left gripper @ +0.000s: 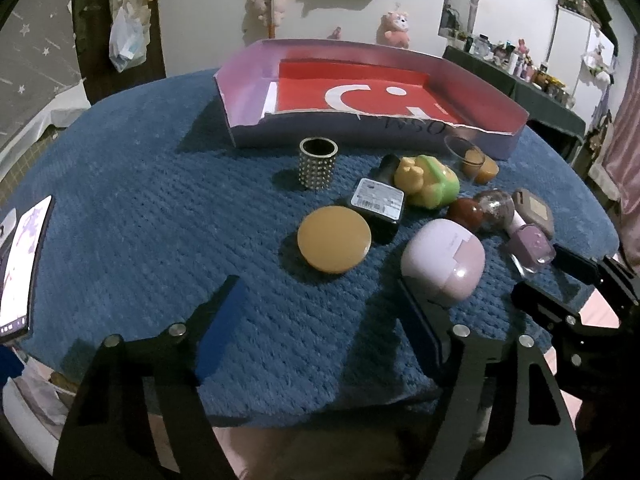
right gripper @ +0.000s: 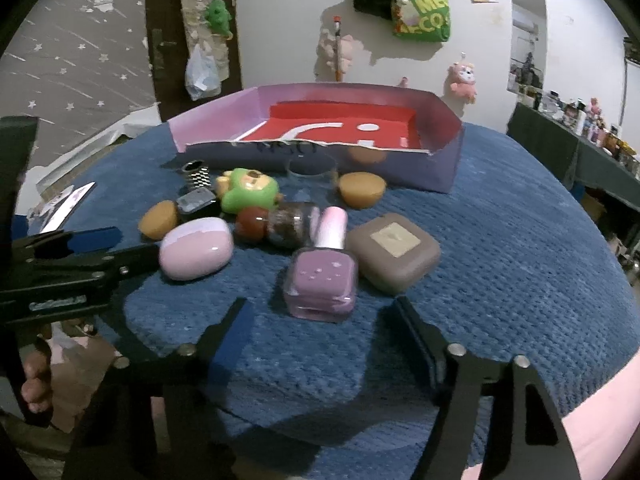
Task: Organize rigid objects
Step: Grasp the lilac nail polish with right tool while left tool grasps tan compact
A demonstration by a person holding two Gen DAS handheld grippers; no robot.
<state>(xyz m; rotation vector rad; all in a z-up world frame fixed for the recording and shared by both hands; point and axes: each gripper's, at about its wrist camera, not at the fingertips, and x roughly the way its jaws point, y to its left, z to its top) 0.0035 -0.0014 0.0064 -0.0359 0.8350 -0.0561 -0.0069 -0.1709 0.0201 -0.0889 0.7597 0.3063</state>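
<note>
Small rigid items lie clustered on a blue knitted cover (left gripper: 160,220). My left gripper (left gripper: 320,320) is open over bare cover, short of a tan round disc (left gripper: 334,238) and a pink oval case (left gripper: 444,264). In the right wrist view my right gripper (right gripper: 324,328) is open too, its fingertips just short of a lilac nail polish bottle (right gripper: 320,280) with a brown square compact (right gripper: 394,252) beside it. Nothing is between either pair of jaws. Behind the cluster stands a shallow purple box (left gripper: 248,92) with a red floor.
Also in the cluster are a studded cylinder (left gripper: 318,162), a black labelled box (left gripper: 378,202), a yellow-green toy (left gripper: 428,180), a clear glass (left gripper: 460,150), a red ball (left gripper: 464,212) and a glitter ball (left gripper: 494,204). A phone (left gripper: 20,264) lies at the left edge.
</note>
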